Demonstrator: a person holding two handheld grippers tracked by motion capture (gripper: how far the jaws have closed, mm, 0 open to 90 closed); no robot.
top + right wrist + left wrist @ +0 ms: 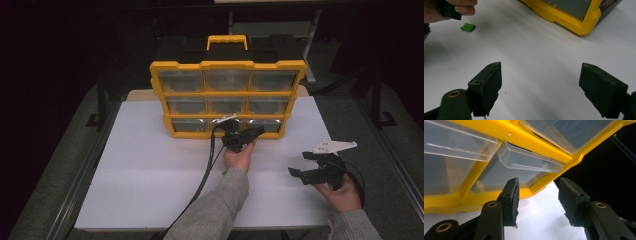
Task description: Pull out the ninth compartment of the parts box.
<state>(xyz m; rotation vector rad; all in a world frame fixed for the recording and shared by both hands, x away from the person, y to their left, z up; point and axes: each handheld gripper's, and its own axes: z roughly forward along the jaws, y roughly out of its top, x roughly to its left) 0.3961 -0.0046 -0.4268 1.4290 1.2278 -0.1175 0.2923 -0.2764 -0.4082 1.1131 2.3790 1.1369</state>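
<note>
Left tool point(248, 136) at bottom-row drawer point(529, 161) of yellow organizer point(227, 65), 12 o'clock on desk point(150, 175); jaws parted, gripping nothing. Right tool point(302, 164) at 4 o'clock, jaws wide, empty. Green pieces point(468, 27) by left hand point(239, 157).

The drawer cabinet point(227, 97) stands upright at the far middle of the counter point(150, 170). Just before its bottom row sits the left hand-held gripper point(246, 136), close to the bottom middle drawer point(529, 161). Nearer than the cabinet lie small pegs point(468, 27). The right hand-held gripper point(305, 165) hangs before the cabinet's right corner, well apart.
</note>
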